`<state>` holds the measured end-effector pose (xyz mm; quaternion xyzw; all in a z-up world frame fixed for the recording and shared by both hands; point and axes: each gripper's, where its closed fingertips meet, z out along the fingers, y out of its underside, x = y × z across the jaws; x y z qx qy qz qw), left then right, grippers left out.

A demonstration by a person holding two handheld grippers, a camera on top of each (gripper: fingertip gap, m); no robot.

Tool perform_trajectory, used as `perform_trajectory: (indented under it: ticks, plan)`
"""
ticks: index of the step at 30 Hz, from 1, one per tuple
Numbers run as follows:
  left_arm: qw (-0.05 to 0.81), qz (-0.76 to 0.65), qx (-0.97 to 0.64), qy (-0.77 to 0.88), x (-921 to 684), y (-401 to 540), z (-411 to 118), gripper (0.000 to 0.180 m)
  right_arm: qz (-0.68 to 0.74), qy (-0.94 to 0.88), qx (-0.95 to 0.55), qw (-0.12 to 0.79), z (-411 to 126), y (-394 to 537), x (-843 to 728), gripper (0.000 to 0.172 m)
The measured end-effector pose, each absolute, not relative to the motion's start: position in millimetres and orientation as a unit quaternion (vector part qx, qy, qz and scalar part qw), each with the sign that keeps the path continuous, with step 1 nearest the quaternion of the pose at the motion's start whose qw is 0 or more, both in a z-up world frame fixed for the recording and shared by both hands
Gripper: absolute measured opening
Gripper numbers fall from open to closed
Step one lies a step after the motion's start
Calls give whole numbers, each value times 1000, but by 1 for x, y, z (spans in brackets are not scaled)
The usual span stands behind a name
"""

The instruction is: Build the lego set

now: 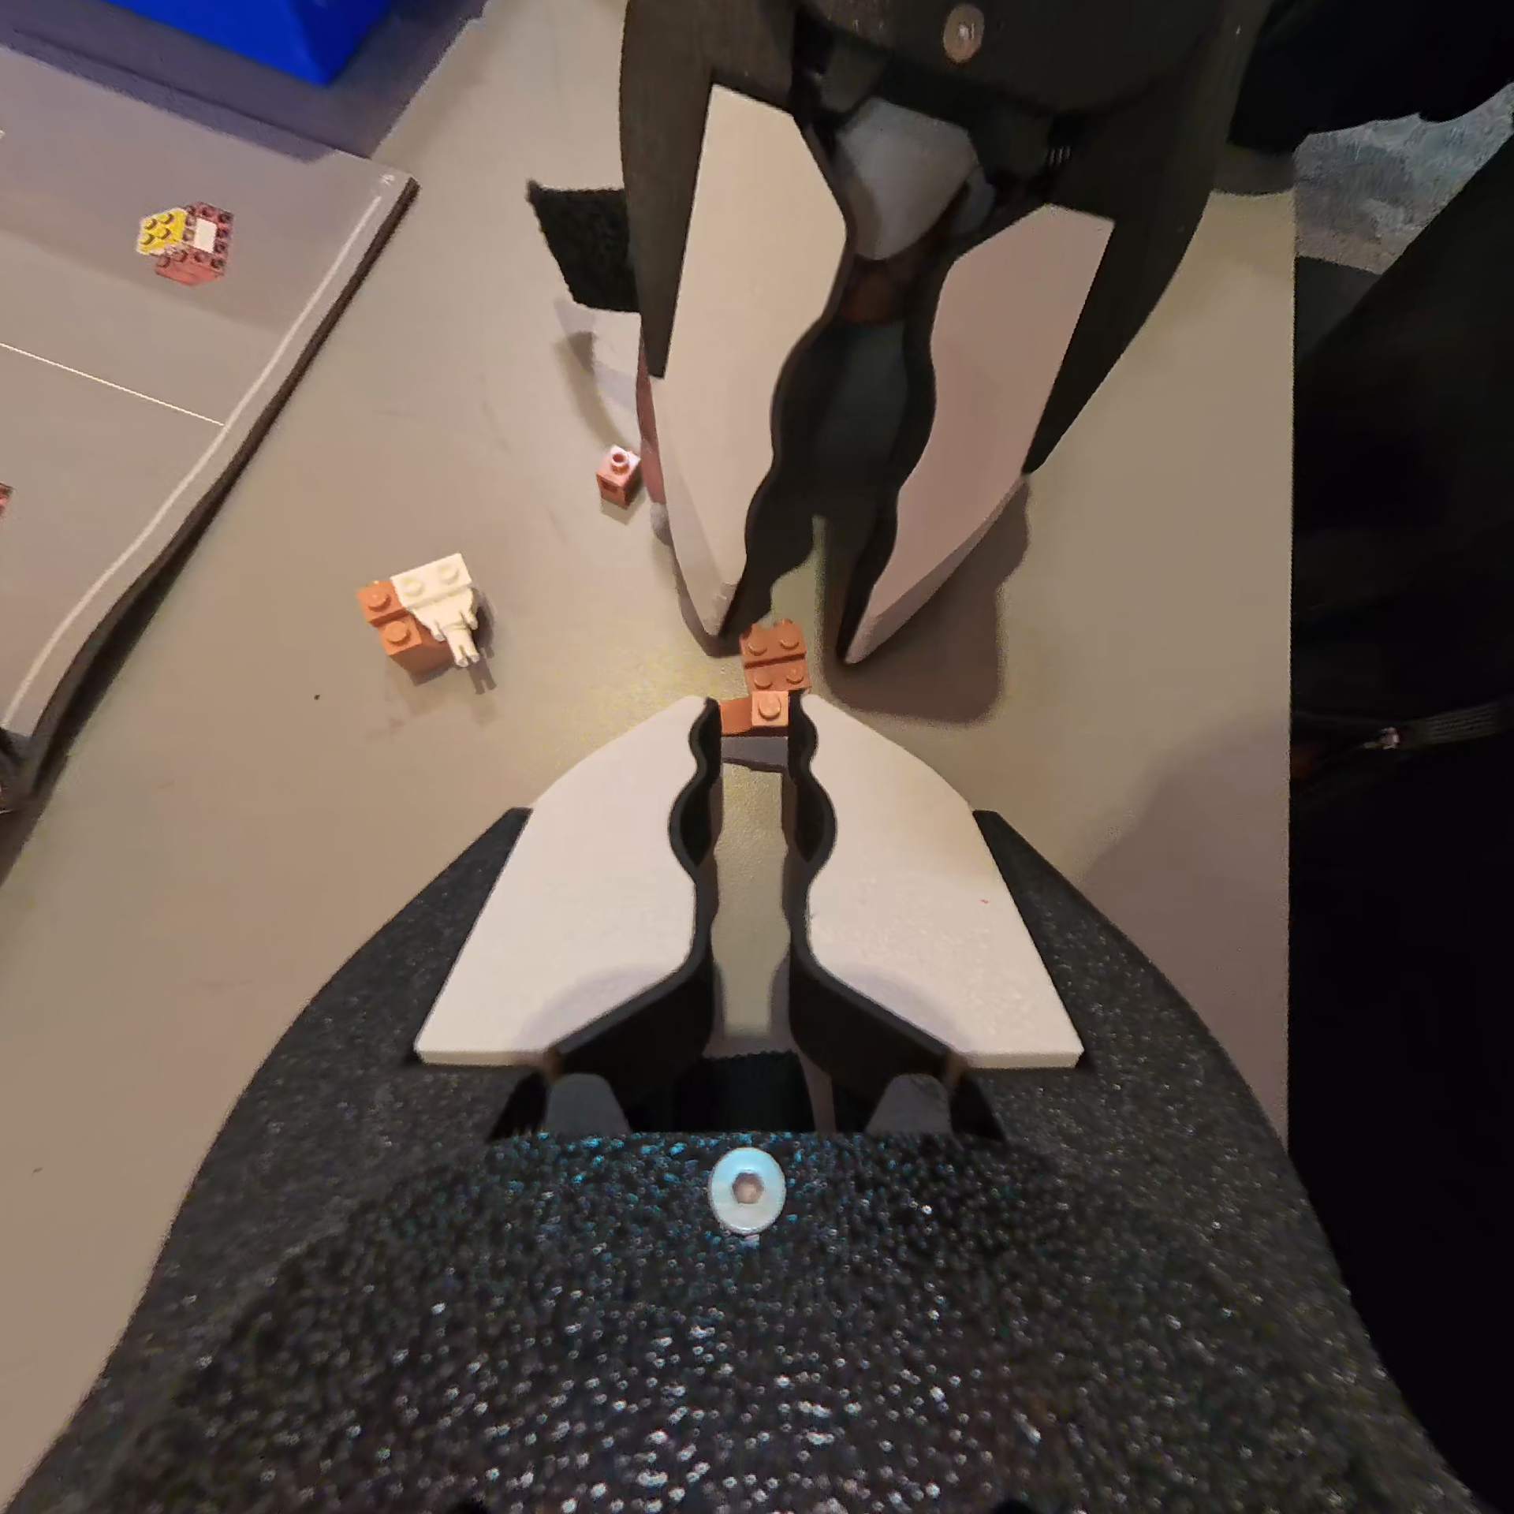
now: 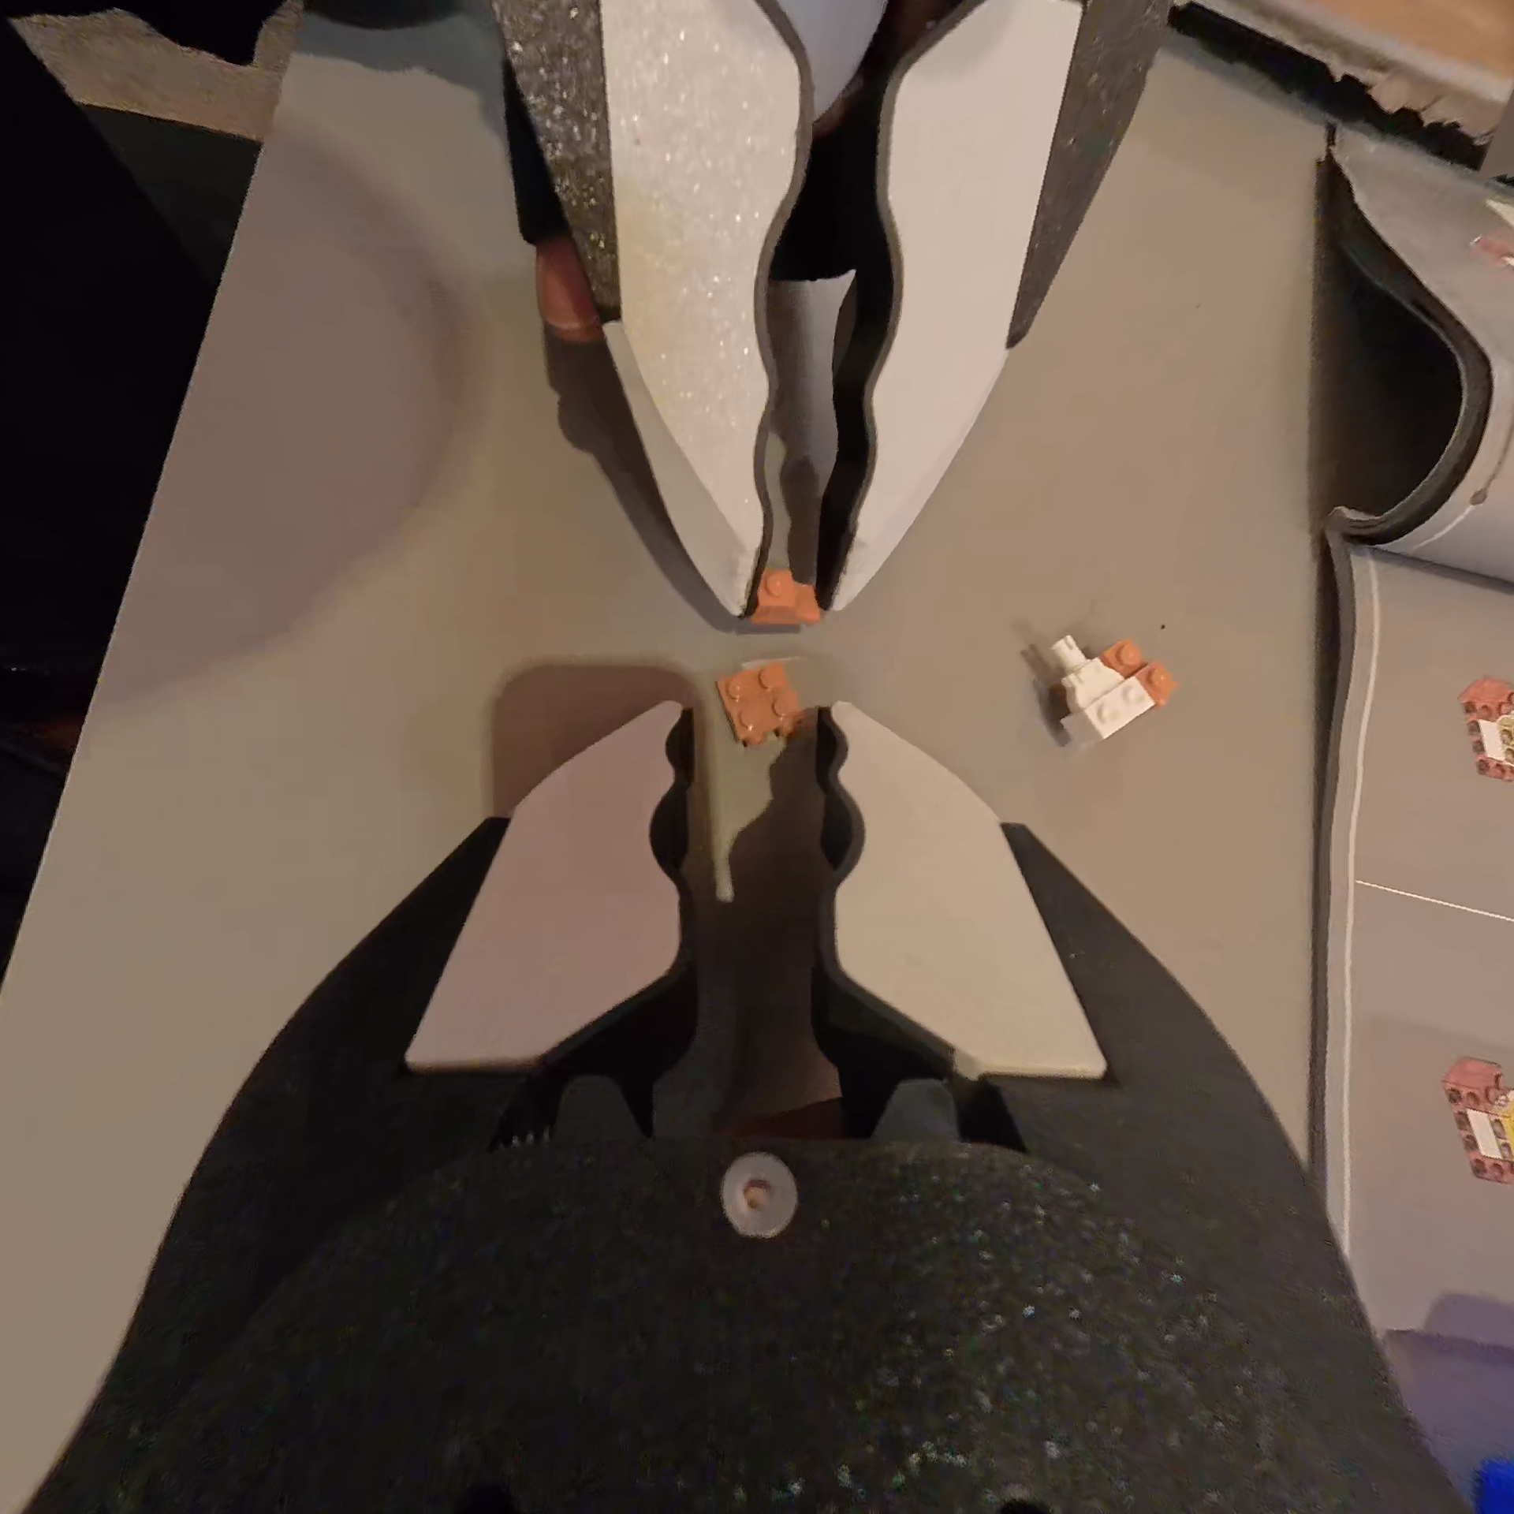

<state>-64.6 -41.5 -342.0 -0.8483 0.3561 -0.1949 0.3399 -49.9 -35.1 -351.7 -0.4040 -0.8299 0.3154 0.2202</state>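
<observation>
Dim, warm indoor light from above. The tongs (image 2: 754,713) cast soft-edged shadows on the grey desk (image 2: 328,573) beside them. Wide-angle bending at frame edges; slight blur throughout; dark surroundings.

A small orange-brown brick (image 1: 755,714) with one stud on top sits level at frame centre in the left wrist view, pinched between the left gripper (image 1: 754,721) jaws. Just beyond it, a four-stud orange-brown plate (image 1: 775,655) lies loose on the grey tabletop (image 1: 328,819), between the open jaws of the right gripper (image 2: 758,721).
</observation>
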Motion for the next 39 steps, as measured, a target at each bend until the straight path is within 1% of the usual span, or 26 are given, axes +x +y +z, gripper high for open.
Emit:
perform_trajectory:
  ticks: [3,11,17,21,26,29,34,39]
  plan:
    - [340,-201,-846,358,-64,-42,-342,15,318,-841,-383,213,-352,-34,-48,35]
    - [332,-210,-840,374,-60,-44,-345,15,338,-868,-323,169,-353,-32,-50,32]
    - [331,-222,-836,379,-60,-47,-348,15,346,-872,-315,140,-354,-33,-50,26]
    - [332,-228,-834,378,-60,-46,-347,15,349,-870,-323,129,-355,-36,-50,17]
    - [340,-217,-835,375,-65,-44,-347,15,335,-851,-365,173,-354,-32,-60,16]
    - [358,-209,-829,374,-67,-42,-338,15,332,-836,-389,201,-352,-30,-61,16]
    - [377,-198,-818,387,-65,-41,-321,15,375,-798,-412,232,-336,-37,-61,16]
    - [368,-188,-815,406,-58,-42,-316,15,387,-782,-416,256,-329,-38,-60,16]
